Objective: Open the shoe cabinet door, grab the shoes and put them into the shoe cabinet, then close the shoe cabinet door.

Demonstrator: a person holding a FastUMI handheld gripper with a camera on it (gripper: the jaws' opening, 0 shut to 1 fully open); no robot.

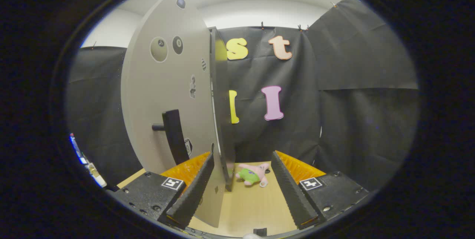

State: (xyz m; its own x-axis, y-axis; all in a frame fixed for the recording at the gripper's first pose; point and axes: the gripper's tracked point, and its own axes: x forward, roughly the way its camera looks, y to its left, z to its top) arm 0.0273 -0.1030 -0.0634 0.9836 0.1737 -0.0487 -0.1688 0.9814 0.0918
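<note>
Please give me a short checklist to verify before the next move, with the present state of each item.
1. Cabinet door swung open: ok.
2. Gripper open, fingers holding nothing: ok.
3. Door edge between the fingers, near the left finger; contact: cannot tell.
4. Door handle free: ok.
5. Shoes located: cannot tell.
6. Pink plush toy lies on the wooden floor beyond the fingers: not ok if it blocks the path.

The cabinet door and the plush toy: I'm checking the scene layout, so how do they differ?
The cabinet door stands upright, swung open, its edge between the open gripper fingers; the plush toy lies flat on the wooden floor beyond them. The door is large, grey and rigid; the toy small, pink and green.
</note>
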